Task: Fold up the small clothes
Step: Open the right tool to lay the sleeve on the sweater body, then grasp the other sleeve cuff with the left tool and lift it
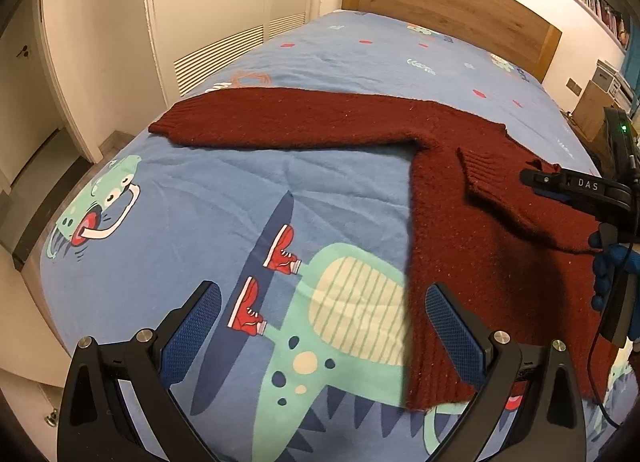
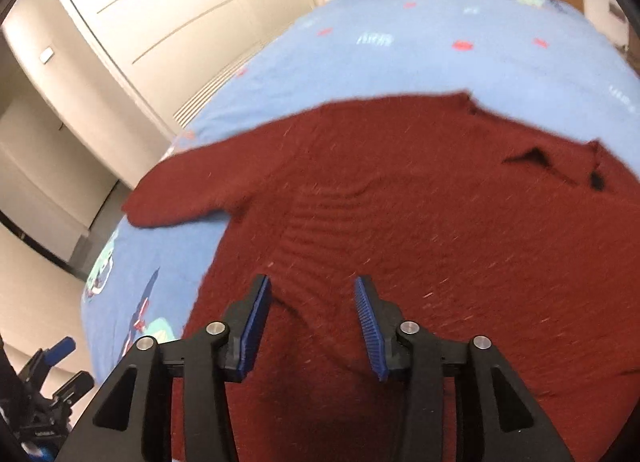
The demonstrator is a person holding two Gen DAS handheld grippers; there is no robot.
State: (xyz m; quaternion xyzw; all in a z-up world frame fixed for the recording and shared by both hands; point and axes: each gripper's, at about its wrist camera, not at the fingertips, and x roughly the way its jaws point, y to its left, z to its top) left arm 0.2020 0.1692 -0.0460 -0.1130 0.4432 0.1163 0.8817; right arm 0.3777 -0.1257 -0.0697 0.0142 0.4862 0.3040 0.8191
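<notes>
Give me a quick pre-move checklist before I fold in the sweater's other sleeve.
1. Right gripper released: ok, jaws apart, nothing pinched.
2. Folded sleeve lying across the sweater body: ok.
3. Other sleeve flat and stretched out on the bedspread: ok.
4. Left gripper open and empty: ok.
5. Left gripper at that sleeve's cuff: not ok, it is over the bedspread near the hem.
6. Collar lying flat: cannot tell, blurred.

One dark red sweater (image 1: 480,222), one bed (image 1: 240,190), two grippers, perhaps one wardrobe (image 1: 224,14)
</notes>
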